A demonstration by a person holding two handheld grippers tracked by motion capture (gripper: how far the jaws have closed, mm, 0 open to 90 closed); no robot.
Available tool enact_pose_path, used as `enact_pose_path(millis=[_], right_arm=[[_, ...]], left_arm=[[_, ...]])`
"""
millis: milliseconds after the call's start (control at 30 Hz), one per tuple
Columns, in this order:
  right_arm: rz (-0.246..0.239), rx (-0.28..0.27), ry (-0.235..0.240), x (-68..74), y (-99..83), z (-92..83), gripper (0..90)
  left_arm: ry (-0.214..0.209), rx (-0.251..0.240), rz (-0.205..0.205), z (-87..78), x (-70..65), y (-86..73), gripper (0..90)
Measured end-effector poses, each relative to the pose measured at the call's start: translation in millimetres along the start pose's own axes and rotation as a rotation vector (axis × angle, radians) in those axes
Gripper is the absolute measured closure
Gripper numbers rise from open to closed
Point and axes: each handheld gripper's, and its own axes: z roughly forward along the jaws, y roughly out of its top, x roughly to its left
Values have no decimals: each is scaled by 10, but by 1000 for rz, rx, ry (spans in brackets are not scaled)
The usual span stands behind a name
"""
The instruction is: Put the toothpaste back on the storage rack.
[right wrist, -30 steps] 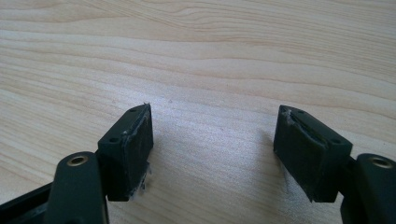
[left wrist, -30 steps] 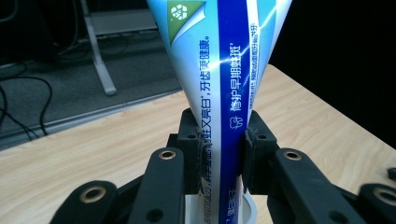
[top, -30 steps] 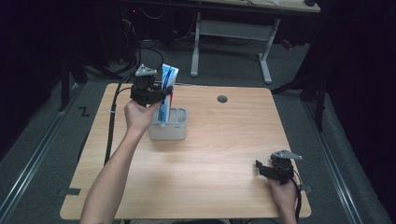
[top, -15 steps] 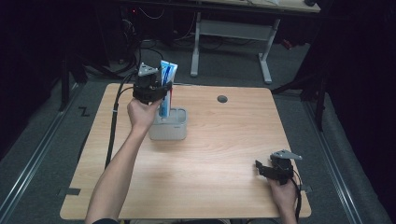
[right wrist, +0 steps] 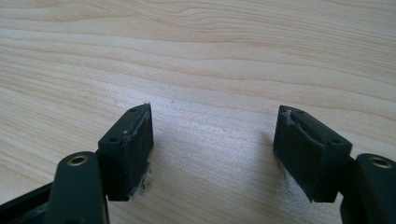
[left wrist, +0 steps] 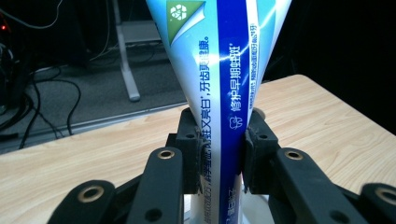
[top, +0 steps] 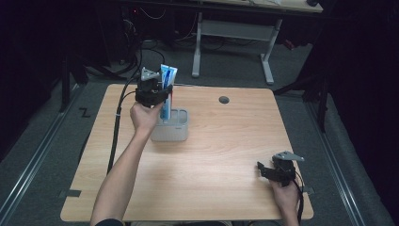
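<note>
toothpaste tube [left wrist: 219,70]: I see glossy printed plastic
bench [right wrist: 196,56]: I read pale matt wood grain
fingers [right wrist: 133,149]: matt black, scuffed pads

You are working in what looks like a lab or recording room rather than a home: your wooden table [top: 221,155] stands alone on grey carpet [top: 42,141] in a dark space, with only its top lit. Behind it you have a height-adjustable desk frame [top: 233,35] on white legs, with loose cables [top: 155,28] hanging and lying beneath it and a small red indicator light among dark equipment. Metal rails [top: 33,160] run along the floor on either side of you.
</note>
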Motion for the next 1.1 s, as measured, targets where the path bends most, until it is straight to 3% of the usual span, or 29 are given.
enact_pose_path(millis=[367, 533, 667, 1100], right_arm=[[3, 1, 1, 0, 0, 0, 286], [5, 1, 1, 1, 0, 0, 286], [6, 1, 2, 0, 0, 0, 286], [7, 0, 3, -2, 1, 1, 286]], left_arm=[[7, 49, 9, 72, 8, -118, 721], [8, 57, 34, 91, -2, -130, 719], [1, 73, 20, 96, -13, -136, 717], [2, 131, 49, 148, -34, -195, 716]])
